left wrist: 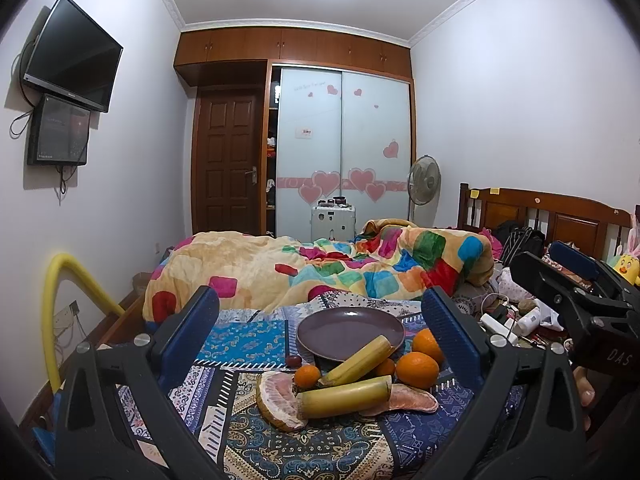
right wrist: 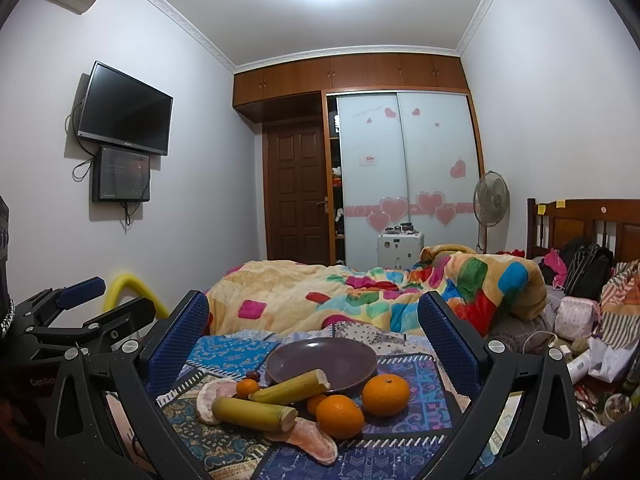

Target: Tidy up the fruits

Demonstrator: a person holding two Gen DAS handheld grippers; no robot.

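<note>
Both sets of fingers are spread wide and grasp nothing: the left gripper point(left wrist: 320, 320) and right gripper point(right wrist: 314, 320) hover over a patterned bedspread point(right wrist: 408, 452). On it, nearest, lie pomelo pieces point(right wrist: 316, 442), two sugarcane stalks point(right wrist: 252, 414) and oranges point(right wrist: 340, 416); just behind, a purple plate point(right wrist: 320, 356) sits bare, one stalk's end resting against its rim. Beyond, a colourful blanket point(left wrist: 320, 268) is heaped on the bed. Farthest stand the heart-decorated wardrobe point(left wrist: 344, 152), the door point(left wrist: 228, 164) and the wall-mounted TV point(left wrist: 72, 56).

plate point(left wrist: 348, 330): glossy, smooth ceramic look
bedspread point(left wrist: 248, 340): matt patterned cloth
hand-held gripper pads point(left wrist: 450, 330): blue dimpled rubber
oranges point(right wrist: 340, 416): pebbled, slightly shiny skin
</note>
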